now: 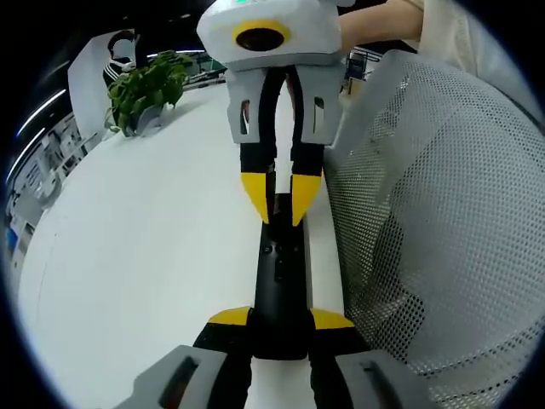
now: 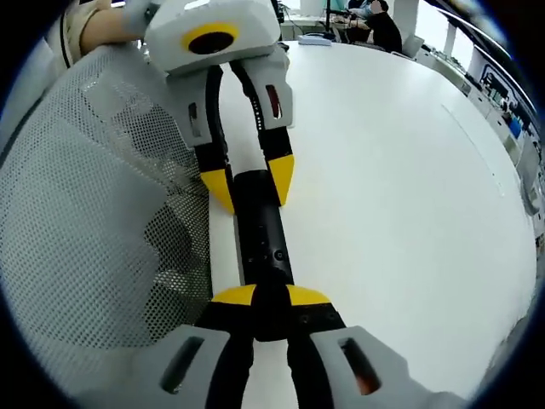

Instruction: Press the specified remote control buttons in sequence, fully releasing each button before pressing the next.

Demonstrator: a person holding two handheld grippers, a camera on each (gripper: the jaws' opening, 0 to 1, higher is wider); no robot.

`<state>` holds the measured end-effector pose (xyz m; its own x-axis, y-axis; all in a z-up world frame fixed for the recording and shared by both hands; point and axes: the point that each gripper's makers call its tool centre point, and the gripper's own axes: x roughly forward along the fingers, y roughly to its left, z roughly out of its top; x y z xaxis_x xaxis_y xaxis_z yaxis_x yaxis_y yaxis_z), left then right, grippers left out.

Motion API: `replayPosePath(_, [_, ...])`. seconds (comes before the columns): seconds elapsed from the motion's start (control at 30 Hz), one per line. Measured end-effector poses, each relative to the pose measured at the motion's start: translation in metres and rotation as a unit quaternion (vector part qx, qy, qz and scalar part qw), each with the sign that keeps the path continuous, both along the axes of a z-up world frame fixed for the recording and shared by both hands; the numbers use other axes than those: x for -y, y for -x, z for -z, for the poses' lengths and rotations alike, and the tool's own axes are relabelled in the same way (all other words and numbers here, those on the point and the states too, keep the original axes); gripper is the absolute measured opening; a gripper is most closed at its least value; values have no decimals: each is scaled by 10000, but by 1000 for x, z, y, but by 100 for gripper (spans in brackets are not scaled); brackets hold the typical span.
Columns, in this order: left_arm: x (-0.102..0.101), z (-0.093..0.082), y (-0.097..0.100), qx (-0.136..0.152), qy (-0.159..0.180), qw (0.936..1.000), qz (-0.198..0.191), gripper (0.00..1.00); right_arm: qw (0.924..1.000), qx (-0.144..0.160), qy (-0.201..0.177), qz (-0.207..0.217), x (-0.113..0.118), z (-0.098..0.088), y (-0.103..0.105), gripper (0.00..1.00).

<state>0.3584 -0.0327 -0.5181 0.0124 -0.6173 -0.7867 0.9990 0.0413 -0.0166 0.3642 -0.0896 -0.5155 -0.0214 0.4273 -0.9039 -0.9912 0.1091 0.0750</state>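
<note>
Two grippers hold one black remote control (image 1: pixel 278 281) between them, one at each end. In my left gripper view, the left gripper (image 1: pixel 279 328) has its yellow-tipped jaws clenched on the near end of the remote, one tip on each long side. The right gripper (image 1: pixel 278 198) enters from the top of that view, its jaws pinched on the far end.

My right gripper view shows the same arrangement reversed: the right gripper (image 2: pixel 271 300) grasps the near end of the remote control (image 2: pixel 262 247), and the left gripper (image 2: pixel 249 183) comes down from the top with its tips on either side of the far end. Small buttons show on the upper face of the remote; I cannot read their markings.

The remote lies lengthwise near the edge of the white tabletop (image 1: pixel 153 239). I cannot tell whether it rests on the surface or is lifted just clear of it. Just beside that edge is a white mesh chair back (image 1: pixel 434 221), seen also in the right gripper view (image 2: pixel 94 213).

A potted green plant (image 1: pixel 146 89) stands on the far part of the tabletop, well apart from the remote. A person's sleeve (image 1: pixel 477 30) shows behind the right gripper.
</note>
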Motion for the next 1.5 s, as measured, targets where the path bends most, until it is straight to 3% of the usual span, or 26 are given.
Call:
replayPosePath(0.17, [0,0,0,-6,-7,10000,12,24,9991,139,266,-296,-1,0,1,10])
replayPosePath(0.37, [0,0,0,-6,-19,10000,8,24,9991,-36,371,-210,-1,0,0,10])
replayPosePath(0.57, [0,0,0,-5,-18,10000,5,24,10000,45,50,37,-1,-2,1,10])
replayPosePath(0.67, [0,0,0,-4,-14,10000,7,24,9990,316,-315,14,-1,-4,2,10])
replayPosePath(0.77, [0,0,0,-6,-11,10000,5,24,9974,128,-460,537,-1,-3,0,10])
replayPosePath(1.23, [0,0,0,-4,-7,10000,10,24,9993,256,-255,40,-7,-2,0,8])
replayPosePath(1.37, [0,0,0,-12,-9,10000,11,24,9999,-48,30,132,-8,-1,-1,8])
replayPosePath(1.5, [0,0,0,-31,-19,10000,-1,24,9990,77,295,-322,-8,-2,0,7])
